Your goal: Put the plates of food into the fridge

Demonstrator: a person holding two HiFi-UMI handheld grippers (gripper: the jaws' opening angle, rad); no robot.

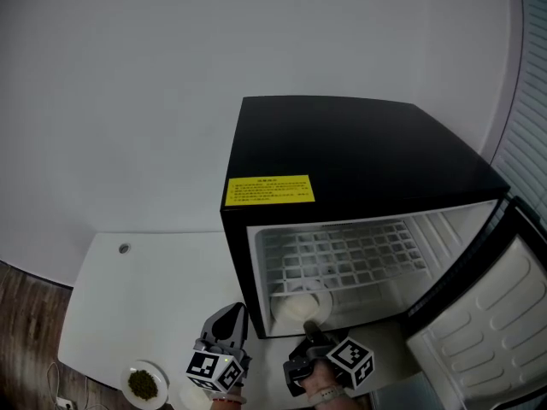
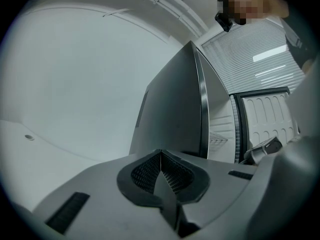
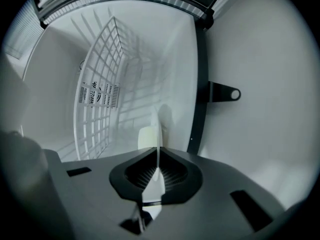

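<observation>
My right gripper point(image 3: 159, 160) was clenched on the rim of the round white plate point(image 1: 297, 308), holding it inside the open black mini fridge point(image 1: 342, 152), below the white wire shelf point(image 1: 342, 250). My left gripper point(image 2: 160, 156) was closed on nothing. A second white plate of green food point(image 1: 144, 383) lay on the white table point(image 1: 145, 289).

We see two hand-held tongs, same build. Left tongs point(image 1: 234, 313): dark grey moulded shell, tapered nose, left cube point(image 1: 212, 371) at the rear with black-and-white square markers. Right tongs point(image 1: 308, 325): same shell, right cube point(image 1: 352, 361) marked alike. In each tongs' own view we read a matte mid-grey body, a black shield-shaped collar round the jaw root, ribbed black pads point(image 2: 145, 171) and rectangular black slots point(image 2: 67, 213) on either side.
</observation>
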